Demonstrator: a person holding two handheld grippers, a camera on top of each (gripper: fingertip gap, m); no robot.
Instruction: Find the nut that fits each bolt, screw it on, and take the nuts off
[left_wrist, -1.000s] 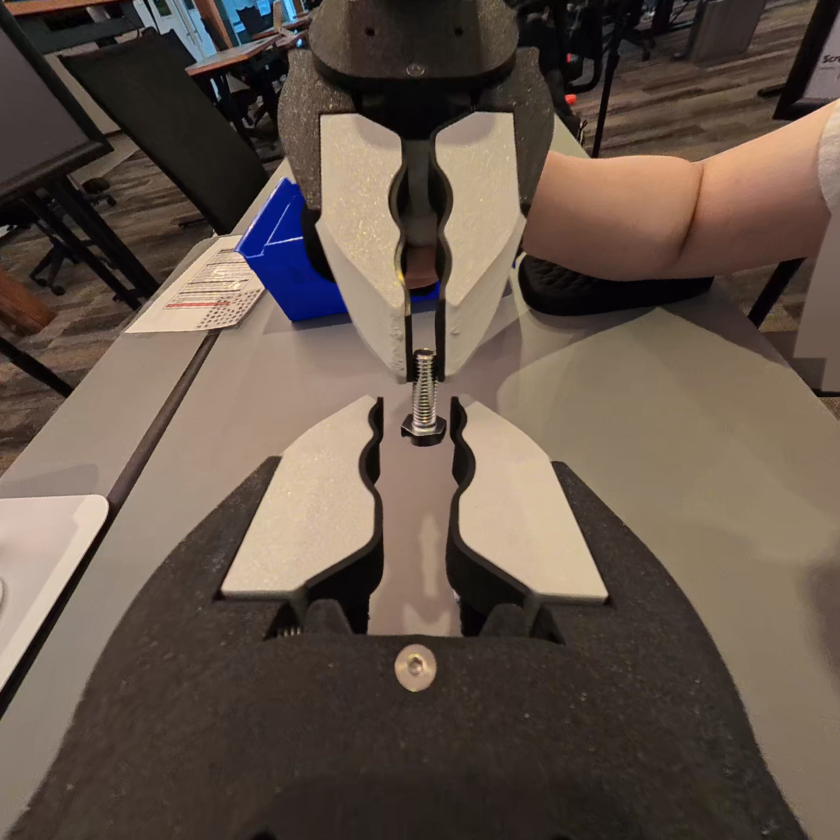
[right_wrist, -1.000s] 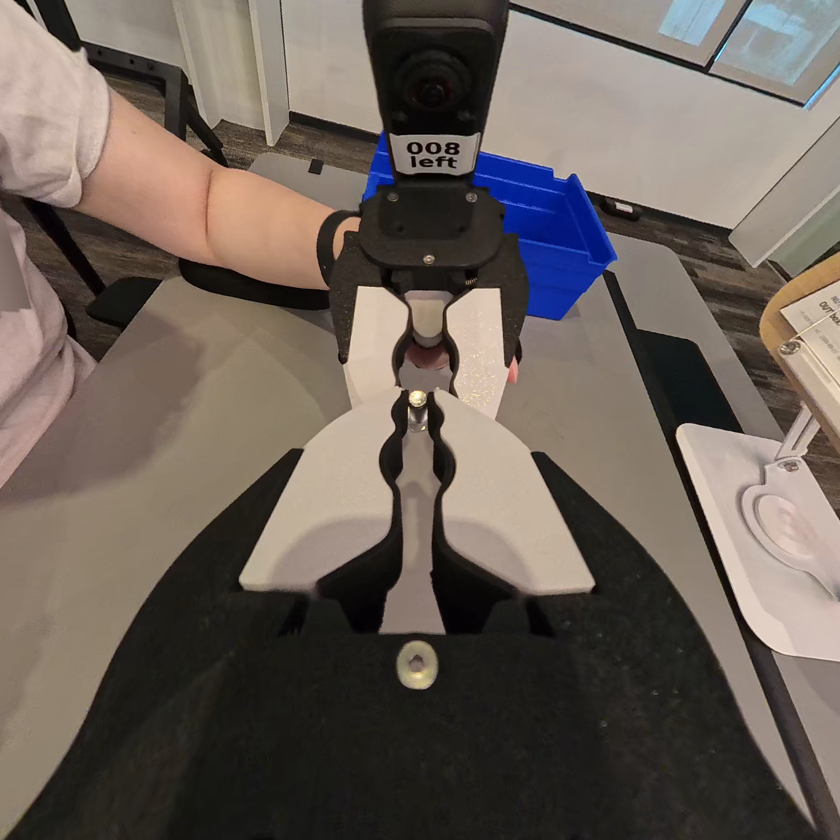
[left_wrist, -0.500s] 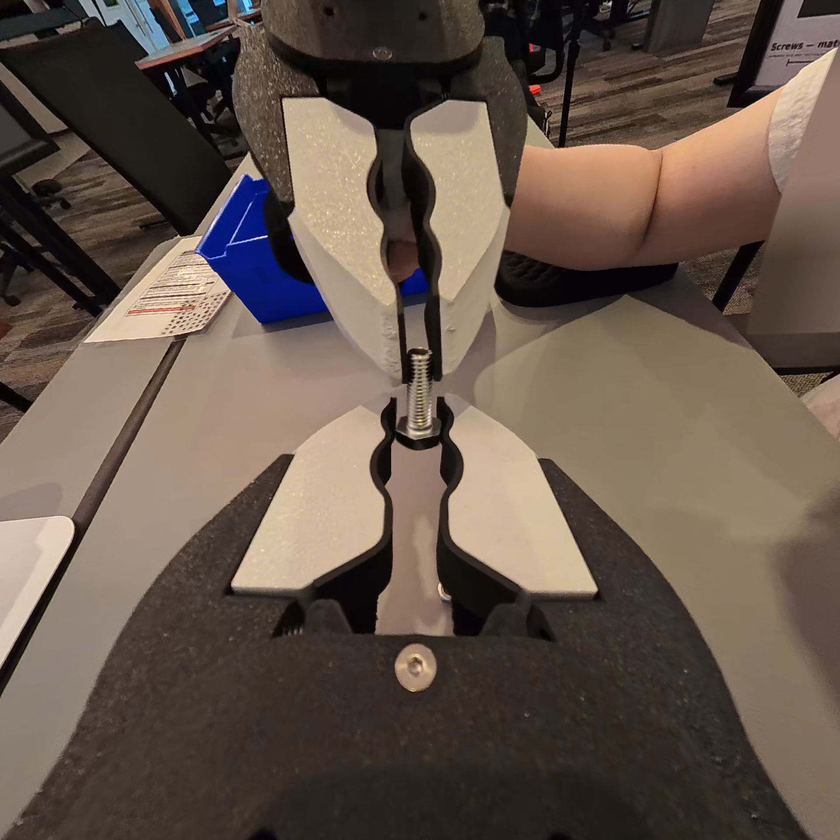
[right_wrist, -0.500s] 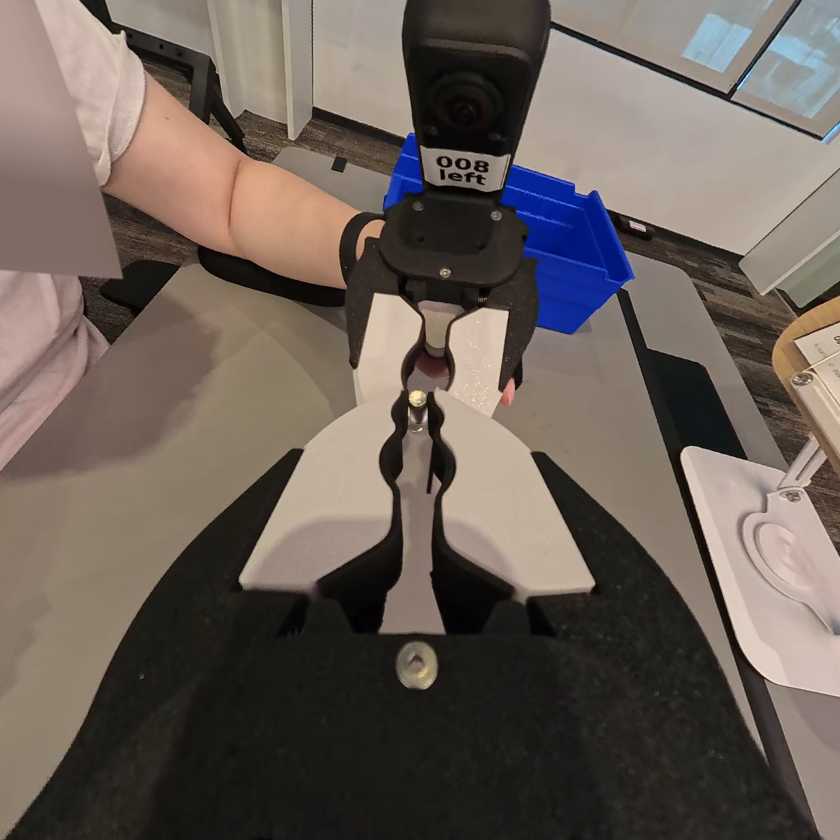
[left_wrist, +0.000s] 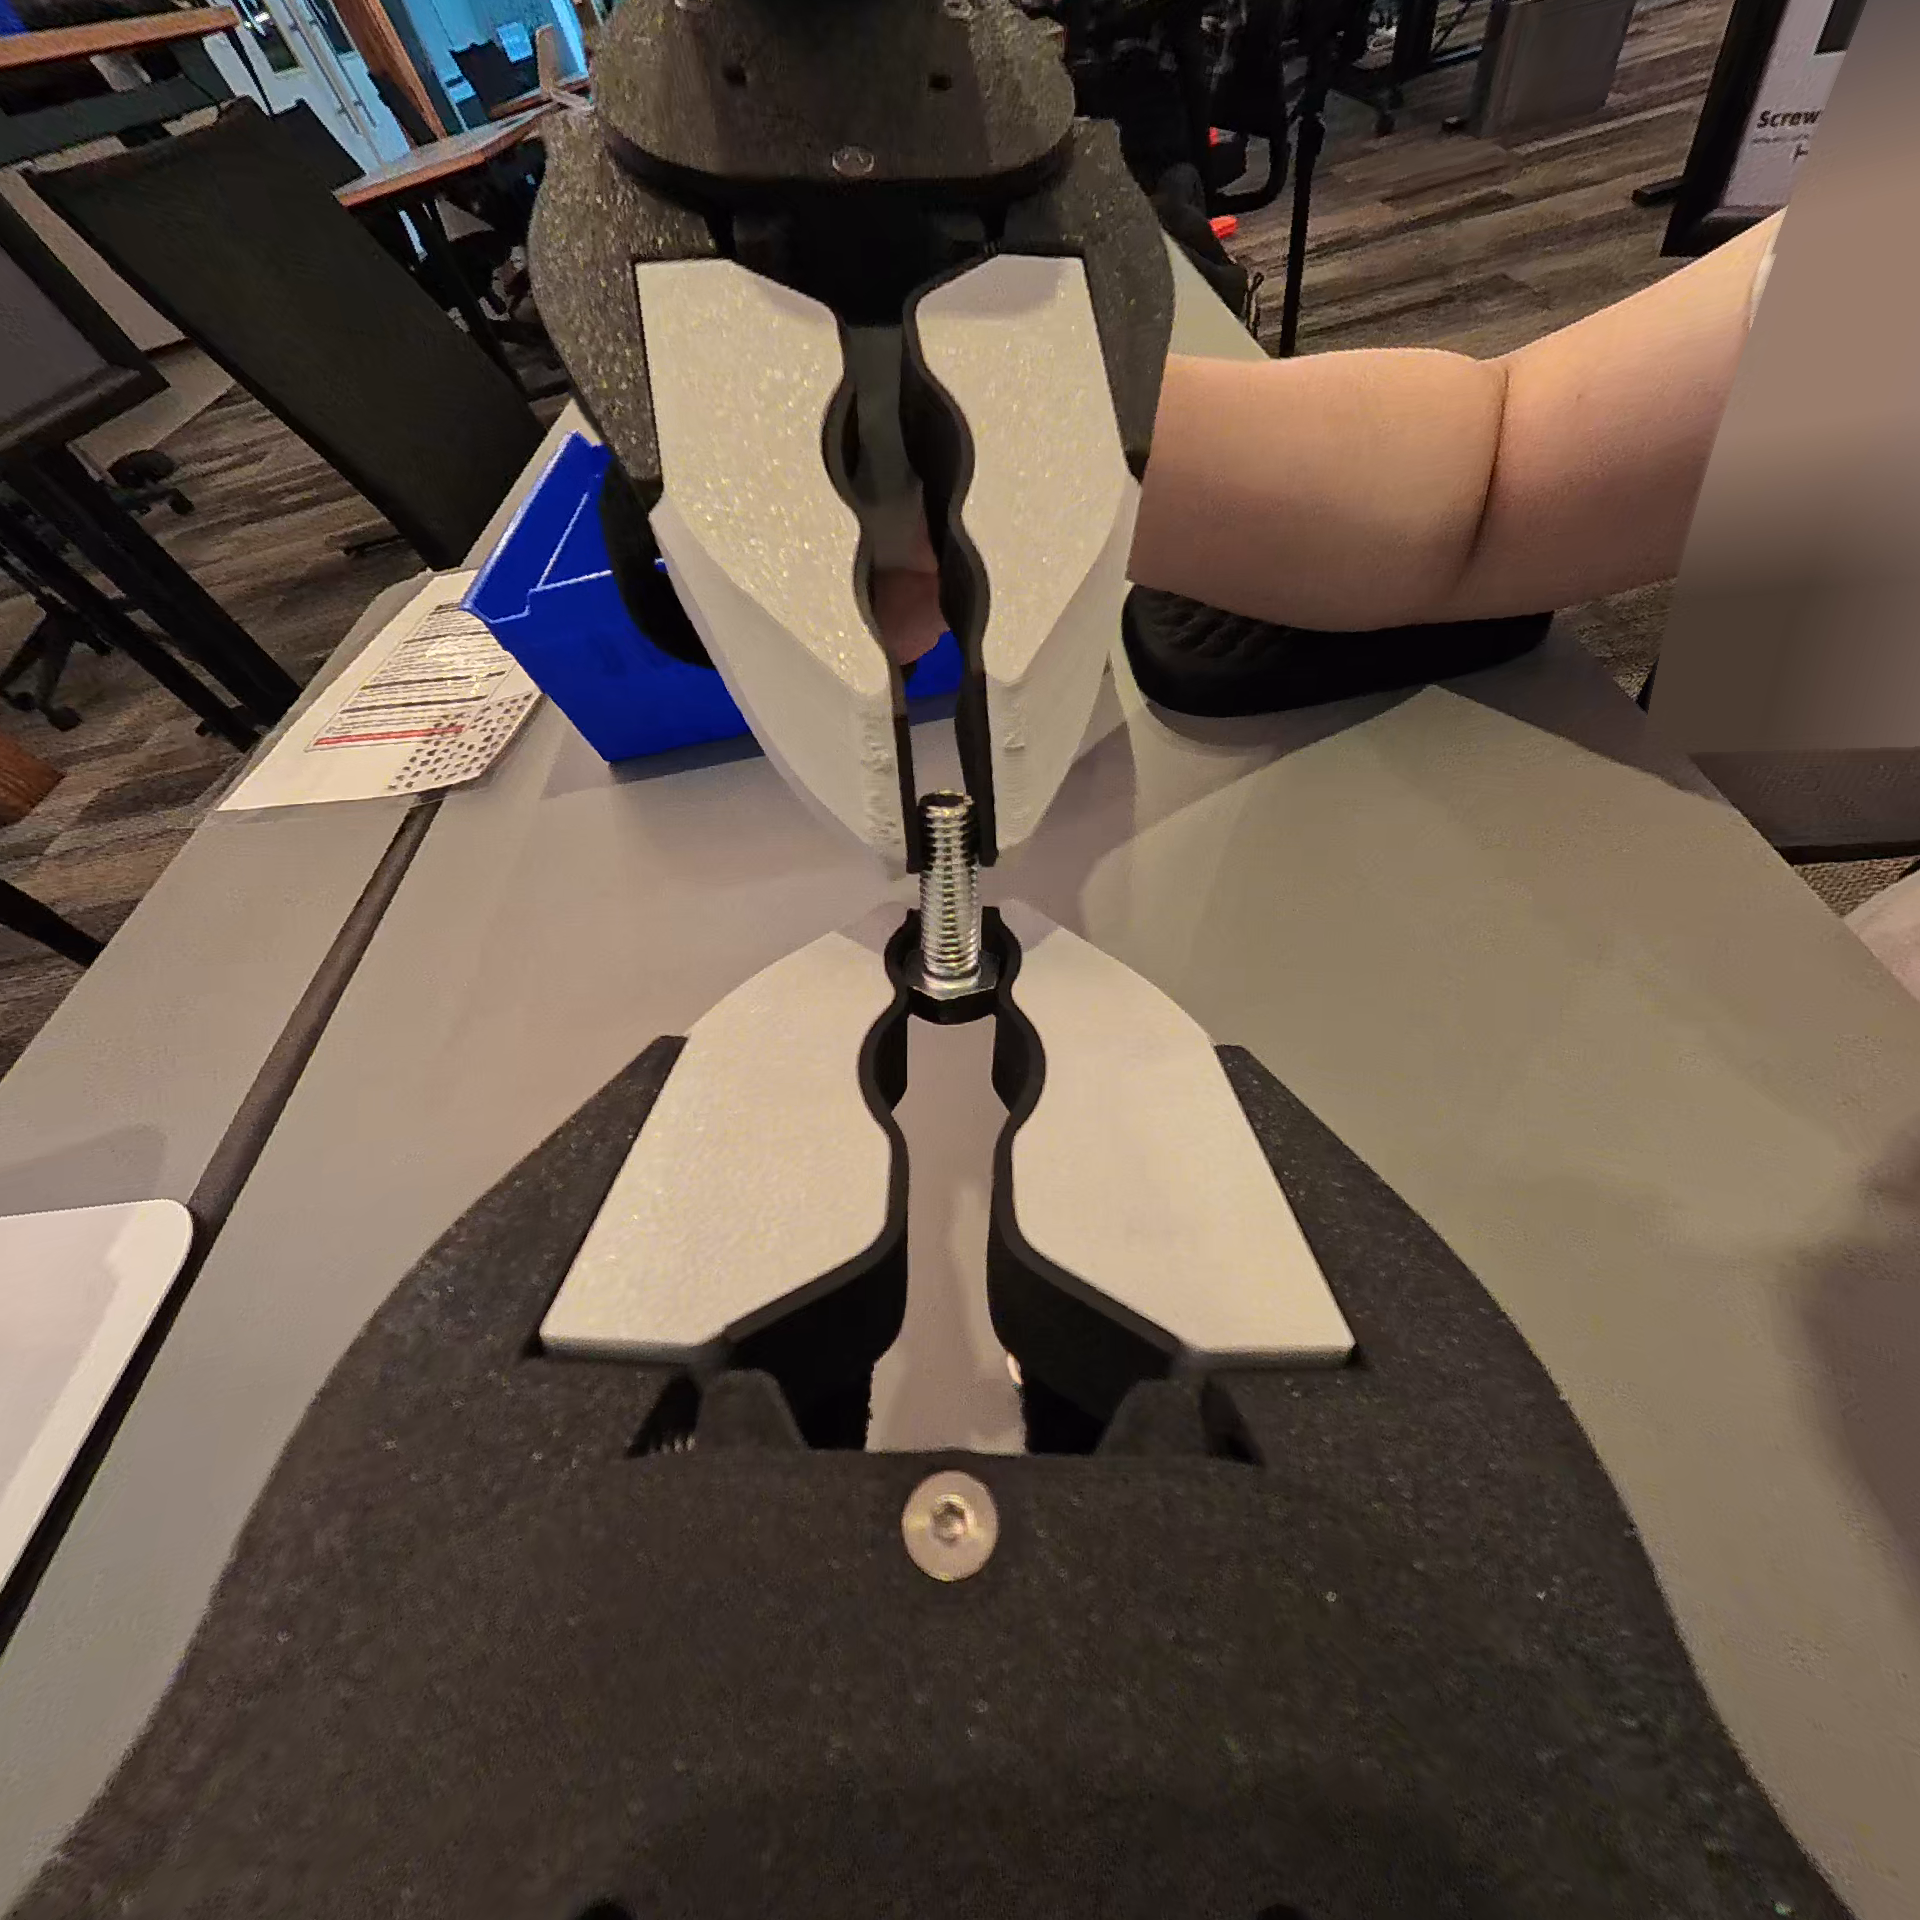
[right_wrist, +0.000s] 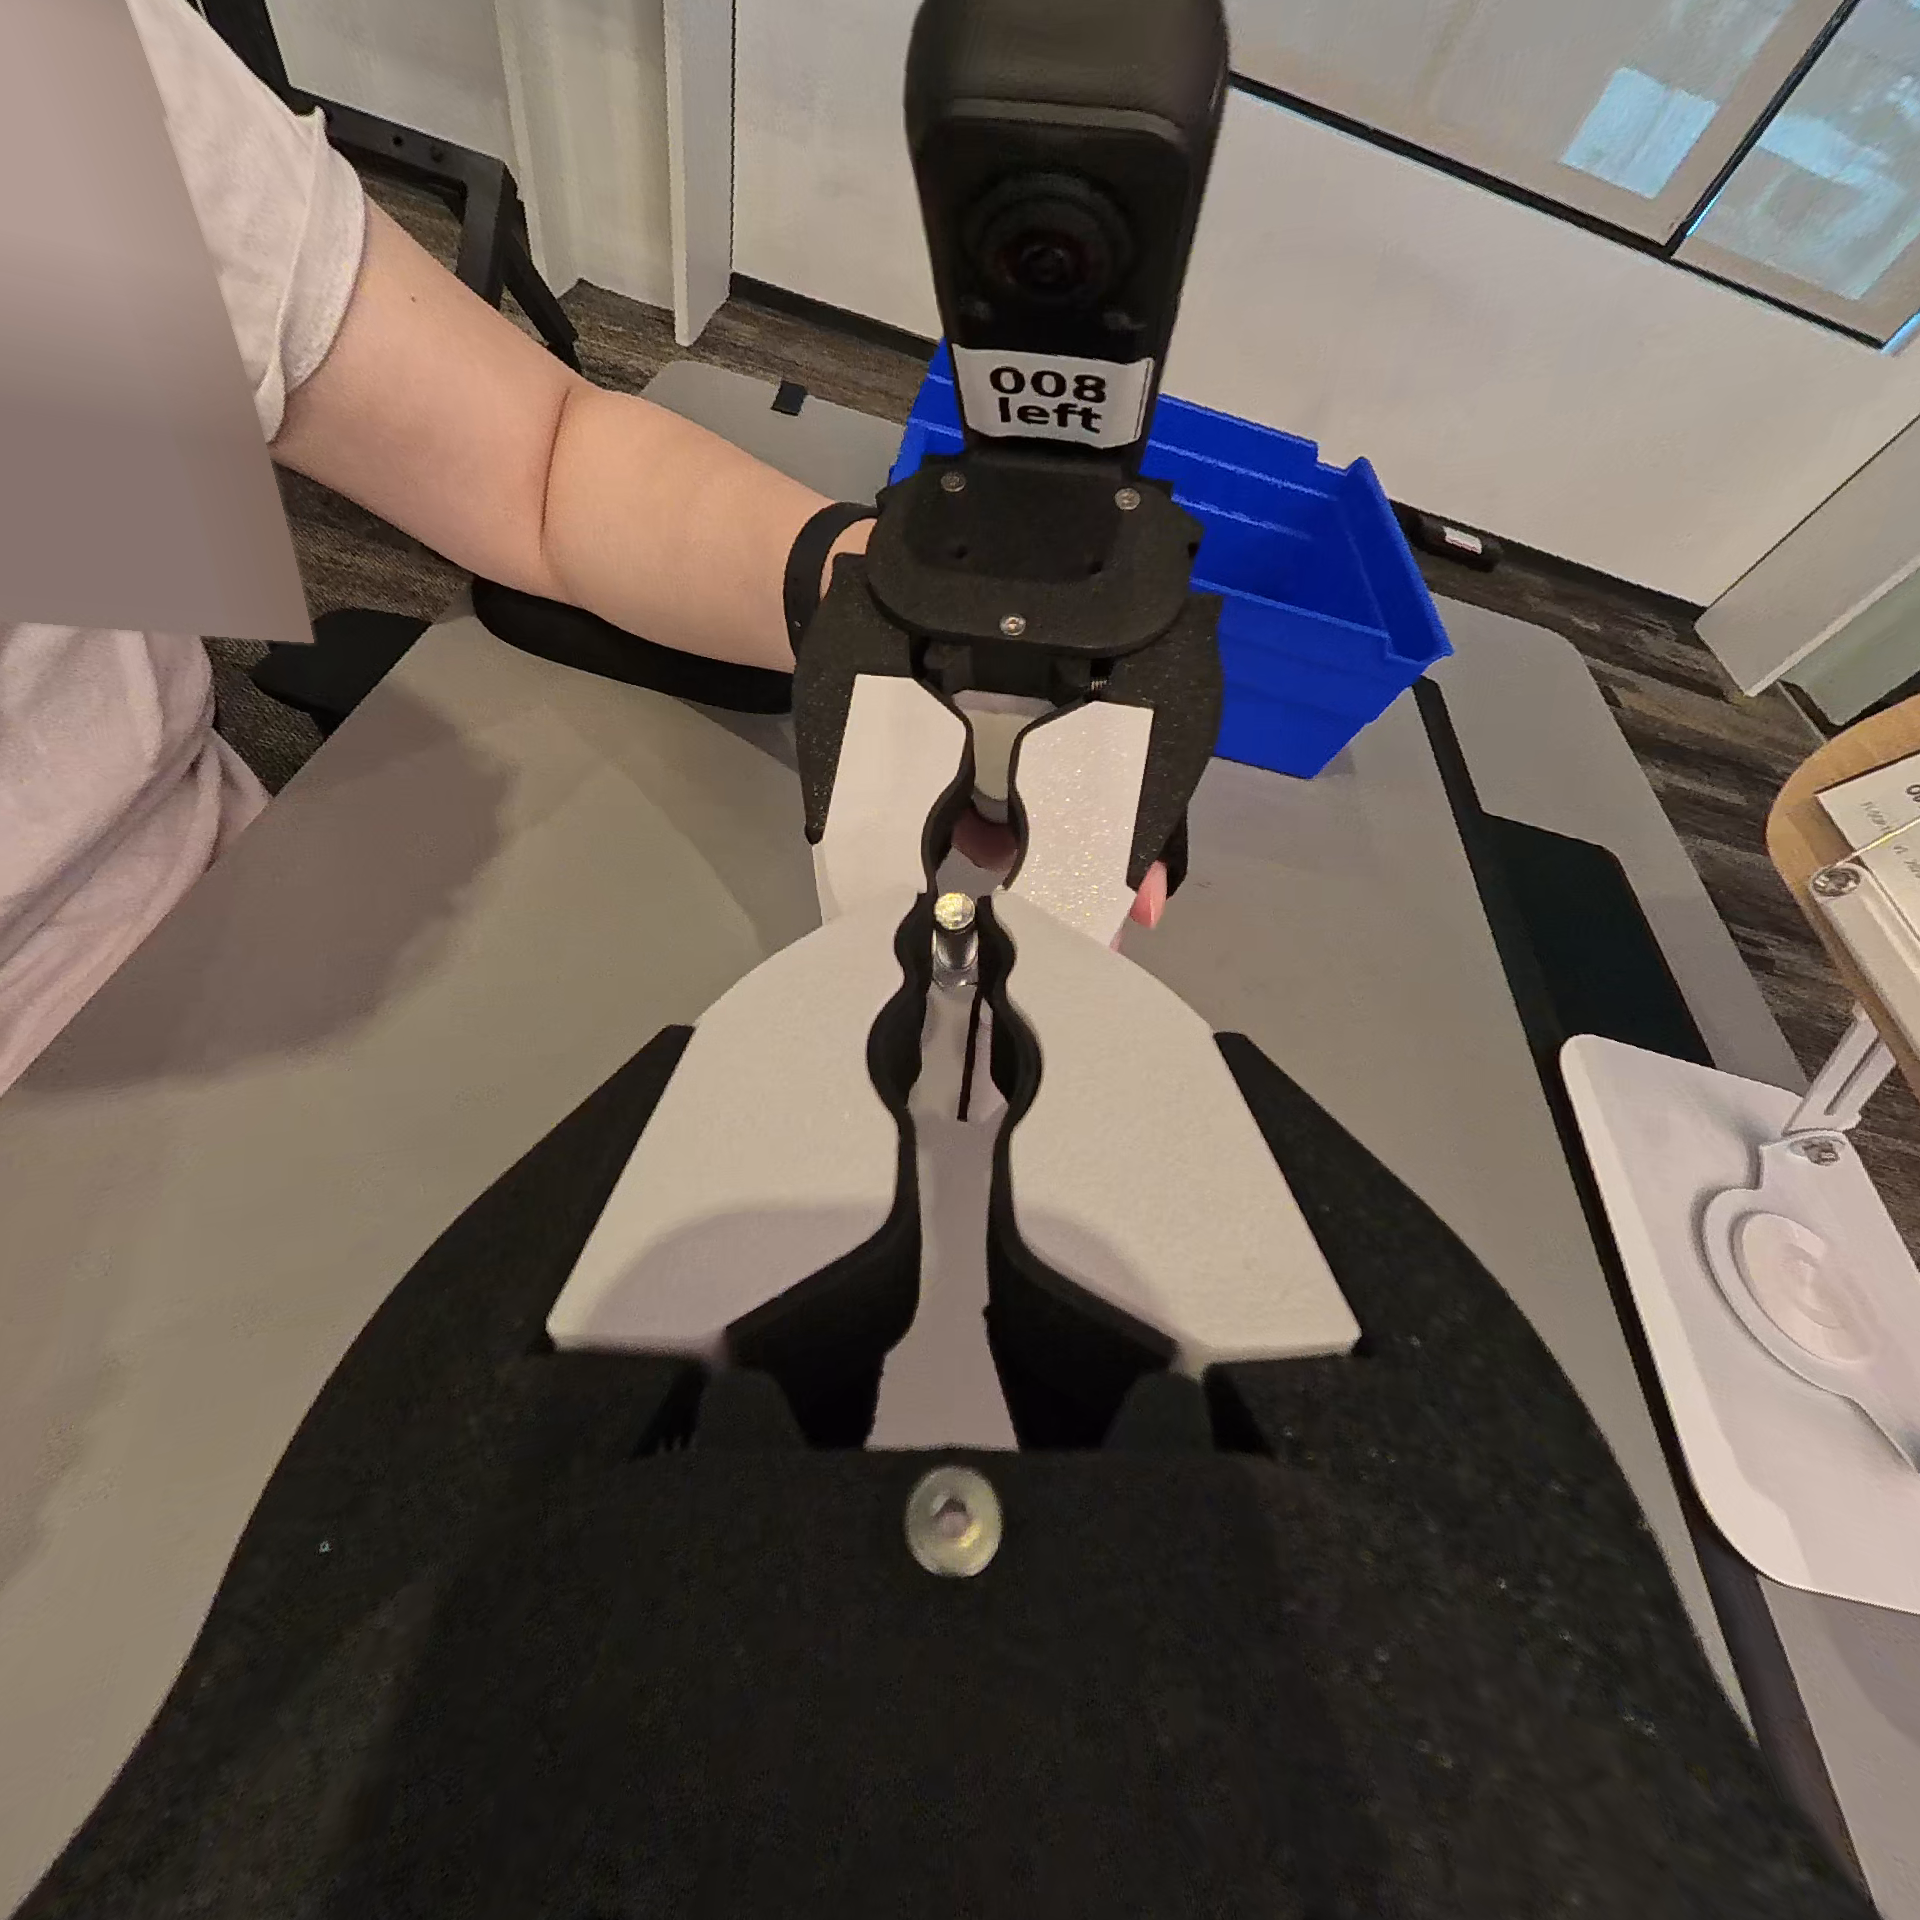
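A silver threaded bolt (left_wrist: 948, 894) is held in the air between my two grippers, which face each other tip to tip over the grey table (left_wrist: 1403, 1039). My left gripper (left_wrist: 948, 971) is shut on the dark hex nut (left_wrist: 948, 985) at the bolt's near end. My right gripper (left_wrist: 948, 842) comes from the far side and is shut on the bolt's threaded tip. In the right wrist view the bolt (right_wrist: 953, 940) sits between my right gripper's (right_wrist: 953, 935) tips, with the left gripper (right_wrist: 971, 883) just beyond; the nut is hidden there.
A blue bin (left_wrist: 582, 644) stands on the table behind the right gripper; it also shows in the right wrist view (right_wrist: 1309, 592). A printed sheet (left_wrist: 405, 717) lies beside it. A white stand base (right_wrist: 1745, 1299) lies at the right. The person's forearm (left_wrist: 1434, 488) reaches in. My right fingertips sit around 4 cm from my left ones.
My left gripper was open around the nut one second ago and has closed on it. The right gripper has kept hold of the bolt.
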